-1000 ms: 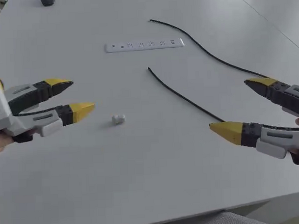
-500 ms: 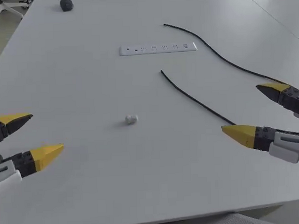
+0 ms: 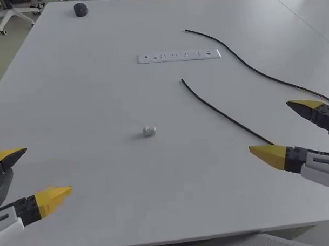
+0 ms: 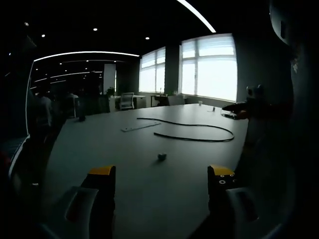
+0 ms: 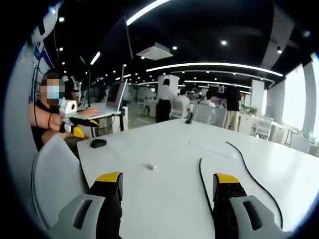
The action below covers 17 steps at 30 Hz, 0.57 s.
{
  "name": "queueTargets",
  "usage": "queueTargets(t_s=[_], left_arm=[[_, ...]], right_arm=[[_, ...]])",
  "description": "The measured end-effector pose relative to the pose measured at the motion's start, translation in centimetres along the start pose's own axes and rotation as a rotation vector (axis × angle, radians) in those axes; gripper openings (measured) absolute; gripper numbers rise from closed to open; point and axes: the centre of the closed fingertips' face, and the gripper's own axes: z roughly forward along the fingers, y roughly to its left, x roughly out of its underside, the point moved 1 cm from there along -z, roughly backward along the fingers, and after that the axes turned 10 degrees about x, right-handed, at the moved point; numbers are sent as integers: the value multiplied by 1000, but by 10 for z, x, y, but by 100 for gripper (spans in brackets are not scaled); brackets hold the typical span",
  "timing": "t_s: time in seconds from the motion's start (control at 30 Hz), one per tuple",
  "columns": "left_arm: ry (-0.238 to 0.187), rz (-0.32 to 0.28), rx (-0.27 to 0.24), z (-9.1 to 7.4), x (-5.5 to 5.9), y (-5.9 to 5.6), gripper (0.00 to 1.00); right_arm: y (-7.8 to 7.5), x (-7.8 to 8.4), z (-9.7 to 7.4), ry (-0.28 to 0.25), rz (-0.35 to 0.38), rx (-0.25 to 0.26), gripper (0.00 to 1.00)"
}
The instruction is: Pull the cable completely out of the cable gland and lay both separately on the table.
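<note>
Closest to the person, the left gripper is at the near edge of the desk. Its fingers are spread wide and hold nothing. The right gripper is on the other side. Its fingers are spread wide too, and they are empty.

A bit farther out, the little white cable gland sits alone on the desk. It lies between the two grippers, ahead of them, and touches neither. It is well apart from the left fingers.

The black cable lies flat on the desk to the right of the gland. No part of it touches the gland. One end stops near the middle of the desk. From there it runs toward the right gripper and passes close by the nearer right finger. I cannot tell if it touches that finger. Then it bends back across the desk.

So the job looks done: the cable is out, and both things lie apart on the desk. Nothing seems left to do.

Farther off lies a white power strip. At the far edge sits a dark computer mouse.
</note>
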Motion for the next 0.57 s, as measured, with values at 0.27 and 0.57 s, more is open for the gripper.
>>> queueTargets(t_s=[0.27, 0.57], left_arm=[[7, 4, 8, 1, 0, -5, 77], [4, 5, -22, -7, 0, 2, 78]], right_arm=[[-1, -4, -4, -9, -17, 9, 73], [1, 0, -5, -1, -5, 7, 74]])
